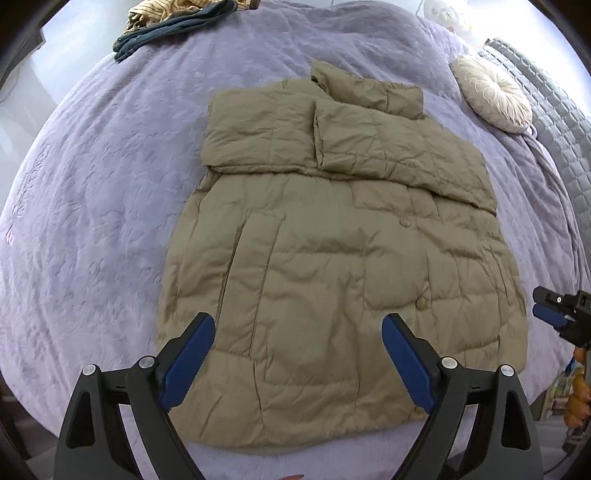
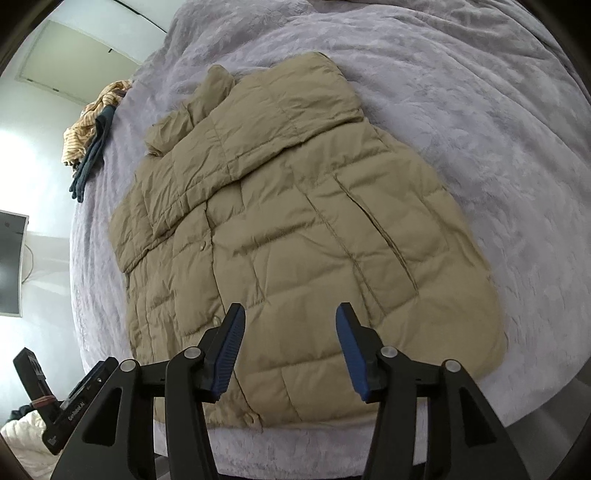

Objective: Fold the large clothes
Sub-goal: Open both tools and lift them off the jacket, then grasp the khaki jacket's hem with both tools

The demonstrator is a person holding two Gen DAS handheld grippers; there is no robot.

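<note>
The khaki quilted jacket (image 1: 332,236) lay flat on the lavender bedspread (image 1: 92,221), front side up, its hem nearest the cameras at six o'clock and its collar (image 1: 365,88) pointing toward twelve. Both sleeves appeared already folded in across the chest, forming a thick band over the upper half; that much of the folding looked done. The lower body of the jacket was still spread full length, so by my judgement the remaining work was to fold the hem up toward the collar, perhaps more than once, to make a compact bundle.

The left tongs (image 1: 298,332) hovered above the hem with blue pads spread wide and nothing between them. The right tongs (image 2: 290,328) were likewise spread, less widely, empty, above the bottom edge; in the left wrist view they showed at three o'clock, just off the jacket's side.

A heap of other clothes (image 1: 177,22), striped and dark blue, sat at eleven o'clock near the far edge of the bed, apparently still waiting. A round cream cushion (image 1: 491,98) rested at two o'clock, well apart from the jacket.
</note>
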